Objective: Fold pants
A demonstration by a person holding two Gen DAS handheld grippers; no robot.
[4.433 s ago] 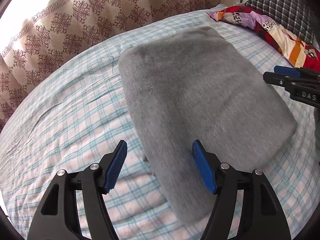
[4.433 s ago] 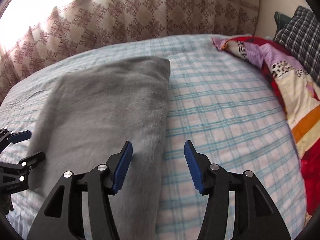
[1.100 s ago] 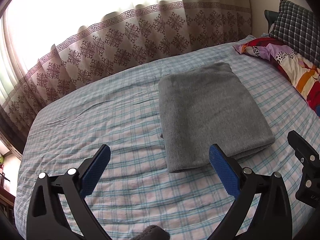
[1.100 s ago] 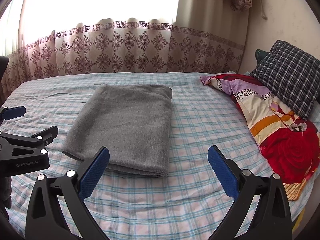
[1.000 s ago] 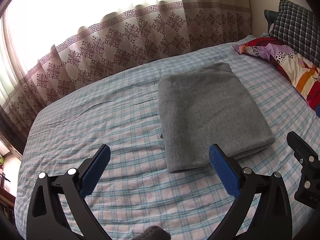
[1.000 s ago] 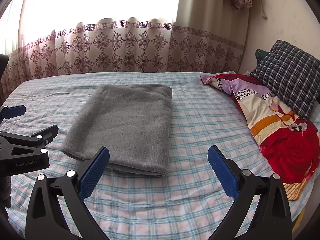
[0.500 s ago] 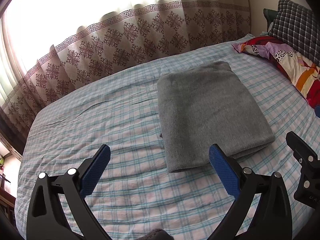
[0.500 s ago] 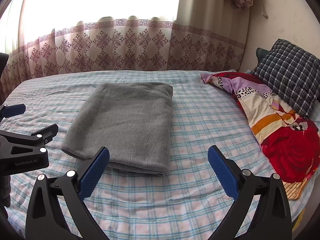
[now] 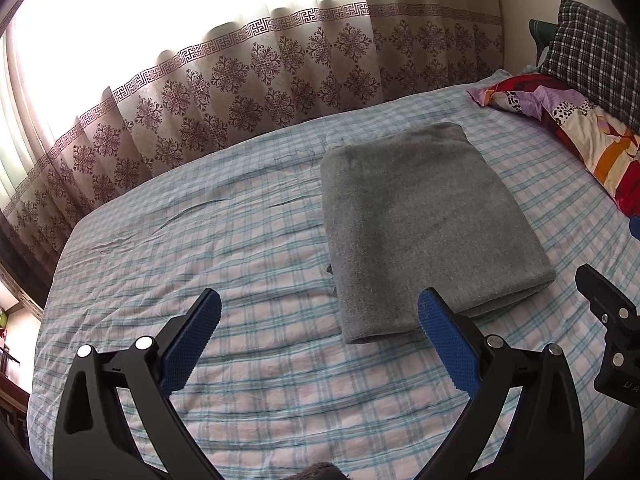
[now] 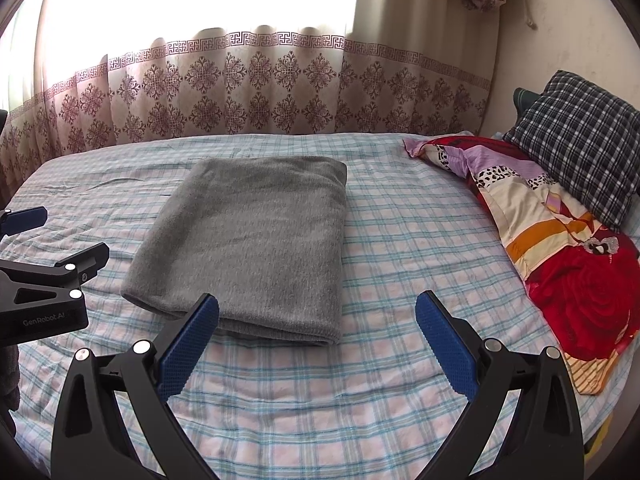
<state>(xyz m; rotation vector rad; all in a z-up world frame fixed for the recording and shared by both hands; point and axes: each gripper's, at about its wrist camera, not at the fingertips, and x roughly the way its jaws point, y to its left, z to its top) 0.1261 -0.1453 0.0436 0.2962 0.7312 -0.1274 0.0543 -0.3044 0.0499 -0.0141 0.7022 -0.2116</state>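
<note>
Evidently complete: the pants [image 10: 256, 248], folded into a grey rectangle, lie flat on the bed [image 10: 400, 264], midway between the curtain [image 10: 256, 92] and the cameras. The left hand-held gripper [image 9: 320, 344] and right hand-held gripper [image 10: 318, 344] hang wide and empty, clear of the near edge of the pants. Risk, as judged: a low pass could snag that layered edge and spring the fold open, since soft fabric drags easily.

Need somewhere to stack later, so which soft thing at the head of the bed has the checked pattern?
The dark plaid pillow, against the wall. The colourful quilt beside it is patchwork with red roses, not checked.
</note>
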